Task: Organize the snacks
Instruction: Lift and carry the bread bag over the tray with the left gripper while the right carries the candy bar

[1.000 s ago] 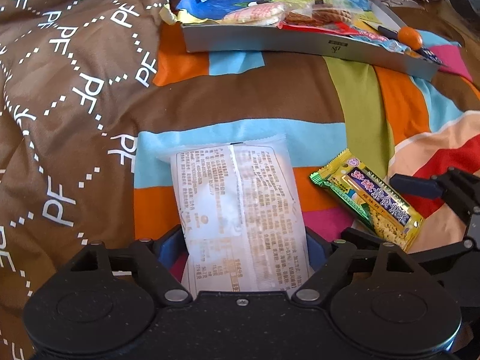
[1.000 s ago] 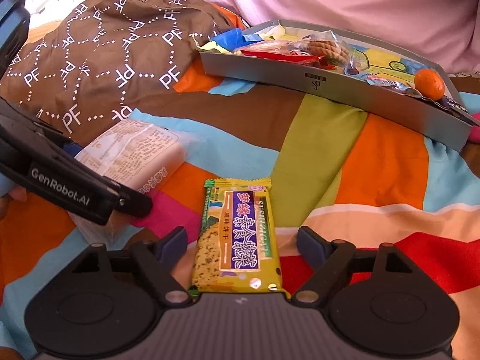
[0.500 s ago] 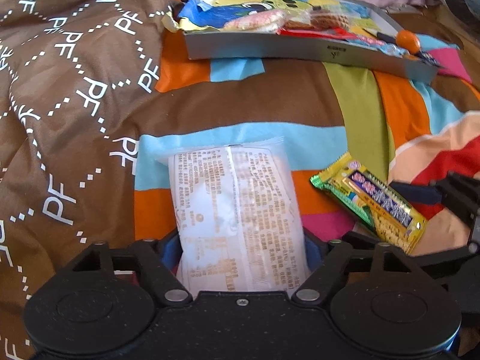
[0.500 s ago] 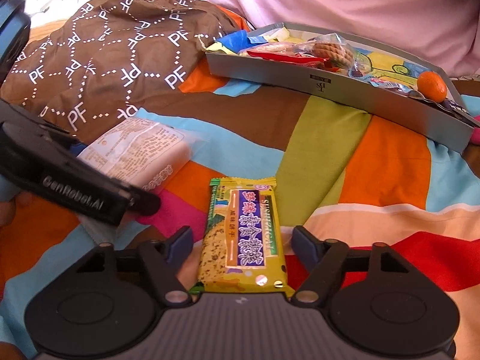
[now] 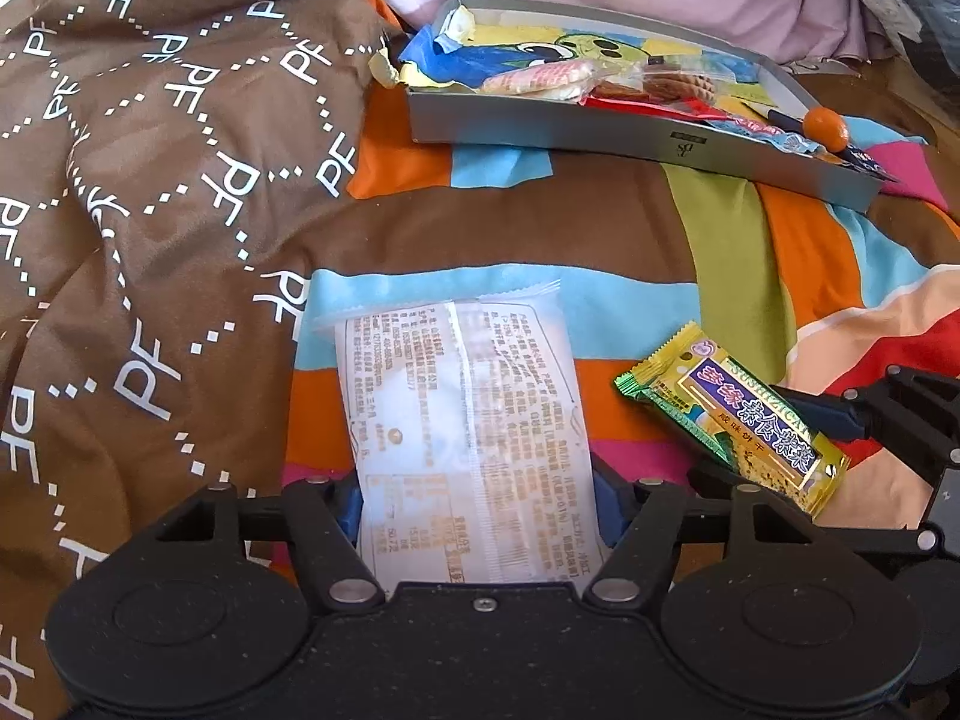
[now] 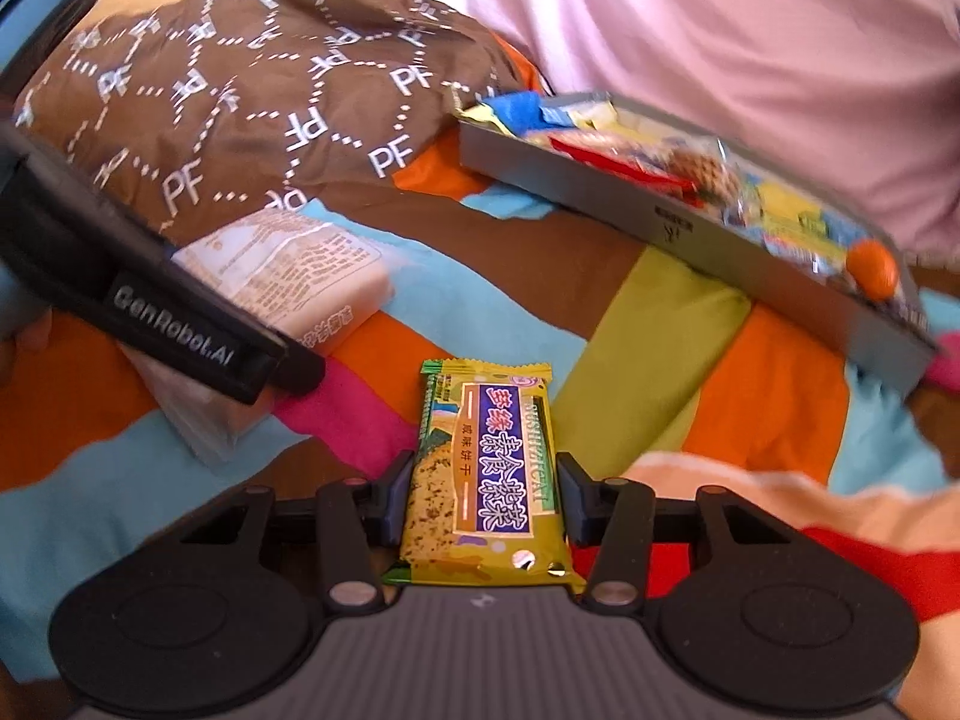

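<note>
1. Bedding spreads out in bright stripes (image 5: pixel 540 222), with open cloth between the two packets and the grey tray (image 5: pixel 600 135) near the pink pillow (image 6: pixel 720 30); a brown "PF" quilt (image 5: pixel 150 180) bulks up on the left.
2. Crinkly, flat wrappers fill the tray, beside a small round orange thing (image 5: pixel 827 127), perhaps a fruit.
3. The left gripper (image 5: pixel 477 507) clasps a white printed packet (image 5: pixel 462 420) at its near end.
4. The right gripper (image 6: pixel 483 501) pinches a yellow biscuit bar (image 6: pixel 489 468).
</note>
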